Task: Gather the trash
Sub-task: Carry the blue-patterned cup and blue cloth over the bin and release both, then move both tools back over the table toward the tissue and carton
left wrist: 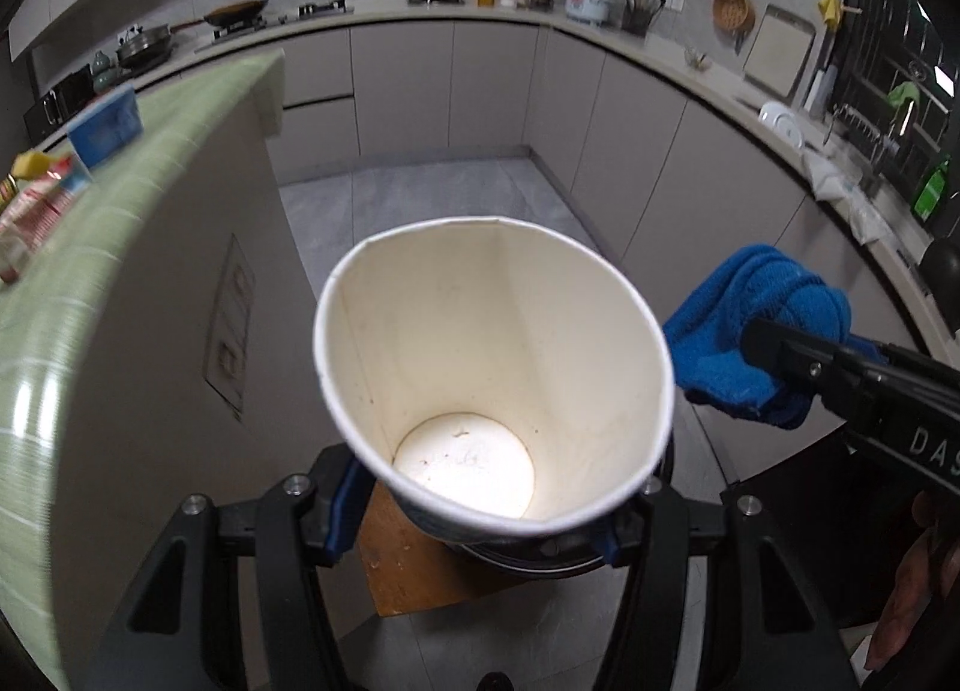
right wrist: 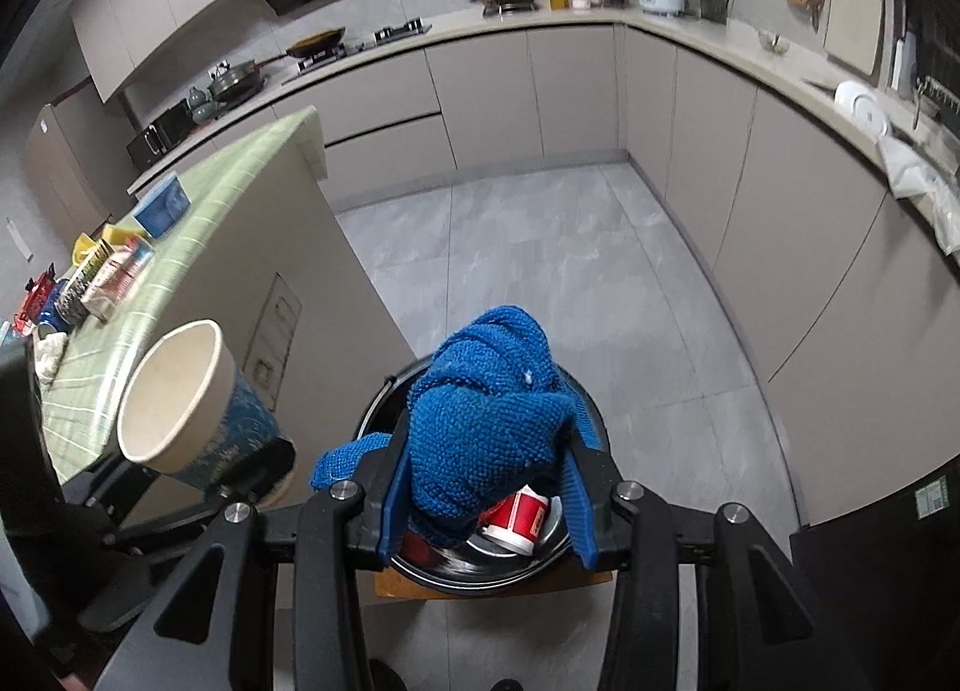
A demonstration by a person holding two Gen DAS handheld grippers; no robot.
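My left gripper (left wrist: 474, 523) is shut on a large empty paper cup (left wrist: 480, 367), white inside and blue-patterned outside; the cup also shows in the right wrist view (right wrist: 186, 397), held in the air beside the counter. My right gripper (right wrist: 486, 487) is shut on a crumpled blue knitted cloth (right wrist: 480, 421), which also shows in the left wrist view (left wrist: 750, 331). The cloth hangs right above a round black bin (right wrist: 510, 565) that stands on a wooden stool (left wrist: 414, 565). A red and white paper cup (right wrist: 519, 520) lies inside the bin.
A green-tiled counter (right wrist: 198, 223) at the left carries a blue box (right wrist: 161, 205), cartons and packets (right wrist: 114, 271). Grey cabinets and a worktop with cookware curve around the back and right. Grey tiled floor (right wrist: 540, 253) lies between them.
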